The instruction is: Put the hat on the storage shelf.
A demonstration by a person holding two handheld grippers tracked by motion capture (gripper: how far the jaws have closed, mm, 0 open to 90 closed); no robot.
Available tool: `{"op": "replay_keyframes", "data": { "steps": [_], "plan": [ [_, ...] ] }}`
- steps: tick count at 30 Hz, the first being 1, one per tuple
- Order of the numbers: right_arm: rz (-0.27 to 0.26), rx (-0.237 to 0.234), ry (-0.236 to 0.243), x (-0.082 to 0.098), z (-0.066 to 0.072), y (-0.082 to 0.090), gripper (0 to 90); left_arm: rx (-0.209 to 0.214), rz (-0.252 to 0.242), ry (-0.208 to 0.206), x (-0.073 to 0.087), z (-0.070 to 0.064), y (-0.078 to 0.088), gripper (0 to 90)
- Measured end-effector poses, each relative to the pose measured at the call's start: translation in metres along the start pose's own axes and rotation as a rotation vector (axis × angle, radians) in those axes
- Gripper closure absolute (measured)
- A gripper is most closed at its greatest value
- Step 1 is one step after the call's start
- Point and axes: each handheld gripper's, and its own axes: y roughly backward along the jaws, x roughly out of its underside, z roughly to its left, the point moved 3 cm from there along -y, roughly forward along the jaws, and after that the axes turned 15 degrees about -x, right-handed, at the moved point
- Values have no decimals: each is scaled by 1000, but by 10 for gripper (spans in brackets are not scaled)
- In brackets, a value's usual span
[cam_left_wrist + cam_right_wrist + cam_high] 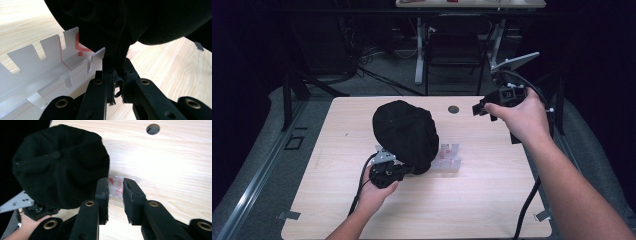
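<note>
Hand (373, 192) at near-left of desk (472, 210) holds left gripper (408, 170), cable trailing back toward the near edge. Its jaws are clamped together on a fold of black fabric at the lower edge of the hat (406, 132); left gripper view shows the fold (117, 82) pinched between the two pads, hat bulk hanging above and filling the top.

Hat sits mid-desk, slightly left of centre, rounded crown up, seams meeting at a top button (56, 155) in right gripper view. It covers the left part of a clear plastic rack (449, 156). Rack lies on the desk just right of the hat, slotted walls upright, red lettering on one panel (116, 188). In left gripper view the rack (50, 67) runs off to the left of the jaws, just beside them; contact with the jaws cannot be told.

Right hand (517, 117) is at the far-right of the desk, above the surface, holding right gripper (479, 108) pointed left toward the hat. Jaws are apart with a narrow gap, nothing between them; its own view looks down past them onto the rack's red print and the hat. Grey plate (517, 61) sticks up behind it.

Round hole (453, 109) in the desk near the far edge, centre. Beyond the desk: chair (454, 50) and table legs on dark floor.
</note>
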Motion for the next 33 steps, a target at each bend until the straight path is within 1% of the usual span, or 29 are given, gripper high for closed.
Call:
{"op": "replay_keyframes", "data": {
  "steps": [2,6,8,9,10,11,12,13,15,16,18,19,20,21,22,23,24,26,27,29,31,32,33],
  "plan": [
    [-8,5,-4,4,-6,1,725,5,4,6,0,1,0,841],
    [-25,17,-15,11,-18,2,719,-16,5,5,0,0,1,827],
    [-31,13,-19,13,-24,2,715,-23,9,13,1,0,1,809],
    [-29,16,-19,15,-26,1,714,-21,12,31,1,-1,1,801],
    [-32,20,-17,17,-28,1,714,-28,12,20,2,-1,2,794],
    [-36,23,-12,18,-29,0,712,-27,7,20,2,-1,3,784],
    [-37,27,-11,20,-31,0,712,-31,5,4,2,1,4,772],
    [-38,34,-6,23,-33,-1,708,-37,2,12,2,1,5,755],
    [-39,48,7,27,-36,-4,707,-37,-5,5,2,2,9,749],
    [-38,46,8,29,-37,-5,707,-39,-12,1,2,3,11,734],
    [-41,49,15,34,-40,-7,705,-31,-22,12,2,4,15,672],
    [-44,49,21,37,-41,-7,701,-36,-29,10,2,5,17,656],
    [-44,56,27,39,-42,-8,701,-52,-36,12,2,6,19,644],
    [-42,61,35,41,-44,-9,700,-54,-37,14,2,8,21,618],
    [-49,55,34,43,-45,-9,698,-63,-39,29,2,9,23,593],
    [-50,54,36,44,-47,-10,697,-62,-41,29,2,12,25,572],
    [-53,54,36,46,-49,-10,692,-62,-38,38,3,14,27,555],
    [-63,54,39,51,-52,-11,689,-76,-42,38,5,19,30,533],
    [-62,59,44,54,-54,-13,684,-81,-35,39,6,21,32,523],
    [-43,62,41,60,-59,-16,676,-92,-24,48,9,25,34,512],
    [-25,72,38,65,-64,-21,670,-110,-21,44,12,30,37,505],
    [-16,77,29,68,-67,-23,669,-116,-18,45,14,33,38,505],
    [-15,72,28,70,-69,-25,669,-120,-16,52,16,35,40,505]
  ]
}}
